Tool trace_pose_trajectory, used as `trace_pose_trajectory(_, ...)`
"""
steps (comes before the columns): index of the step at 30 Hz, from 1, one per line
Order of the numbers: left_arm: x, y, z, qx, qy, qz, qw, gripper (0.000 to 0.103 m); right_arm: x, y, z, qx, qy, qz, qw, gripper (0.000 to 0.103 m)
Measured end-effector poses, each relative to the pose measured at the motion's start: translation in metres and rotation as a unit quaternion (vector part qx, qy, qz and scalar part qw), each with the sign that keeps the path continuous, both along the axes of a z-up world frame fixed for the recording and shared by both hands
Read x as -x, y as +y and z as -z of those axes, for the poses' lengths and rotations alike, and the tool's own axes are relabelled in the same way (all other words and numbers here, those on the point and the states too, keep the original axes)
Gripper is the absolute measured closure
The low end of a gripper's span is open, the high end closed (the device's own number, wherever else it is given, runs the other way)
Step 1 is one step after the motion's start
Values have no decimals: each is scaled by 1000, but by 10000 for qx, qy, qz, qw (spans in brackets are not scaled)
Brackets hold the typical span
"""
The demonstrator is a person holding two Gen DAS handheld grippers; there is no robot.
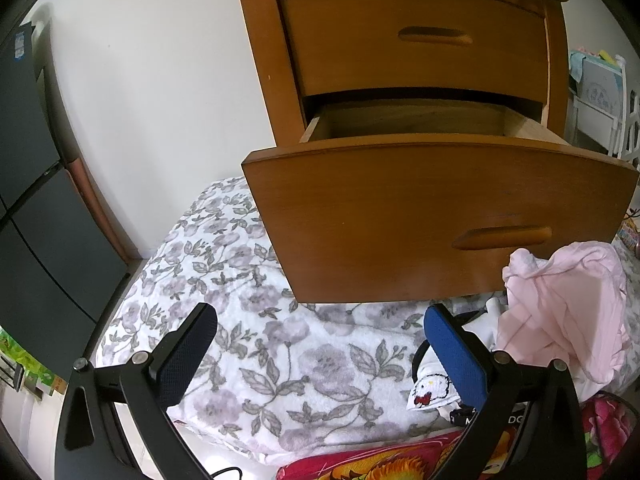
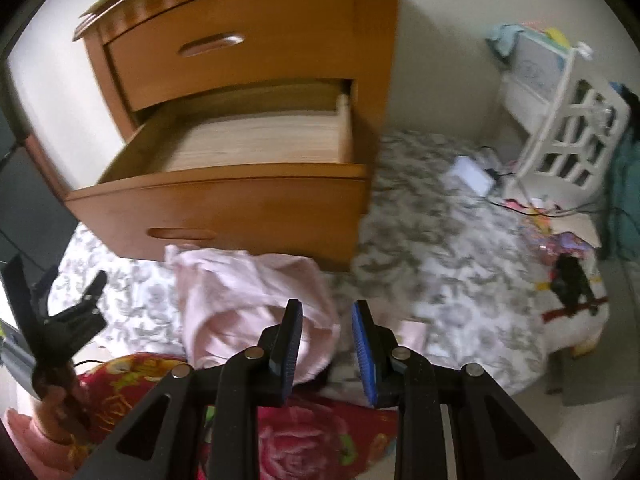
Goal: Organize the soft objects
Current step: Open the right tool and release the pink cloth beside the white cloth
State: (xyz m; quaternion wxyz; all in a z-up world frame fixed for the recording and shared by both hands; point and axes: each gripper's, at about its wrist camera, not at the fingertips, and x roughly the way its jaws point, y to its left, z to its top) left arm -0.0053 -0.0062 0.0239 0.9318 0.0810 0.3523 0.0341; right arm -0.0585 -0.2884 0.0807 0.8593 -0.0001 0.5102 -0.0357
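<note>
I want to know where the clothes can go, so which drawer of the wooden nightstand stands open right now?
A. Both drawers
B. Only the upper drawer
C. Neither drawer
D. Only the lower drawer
D: the lower drawer is pulled out with its bare wooden bottom showing, while the upper drawer sits flush in the nightstand.

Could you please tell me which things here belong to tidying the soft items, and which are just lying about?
For the job:
pink garment
open lower drawer
white cartoon-face cloth

Lying about:
white plastic rack
dark cabinet
floral blanket
</note>
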Motion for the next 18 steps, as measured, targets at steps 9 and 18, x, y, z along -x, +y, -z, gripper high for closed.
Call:
trace_pose_trajectory(9, 5, -2, -3, -113, 126, 9, 9999, 0, 21, -36, -19, 930, -229, 422, 9945, 74)
trace_pose_trajectory(18, 17, -12, -17, -11, 175, 200, 9996, 0, 37, -57, -24, 2029, -218, 565, 9773, 74)
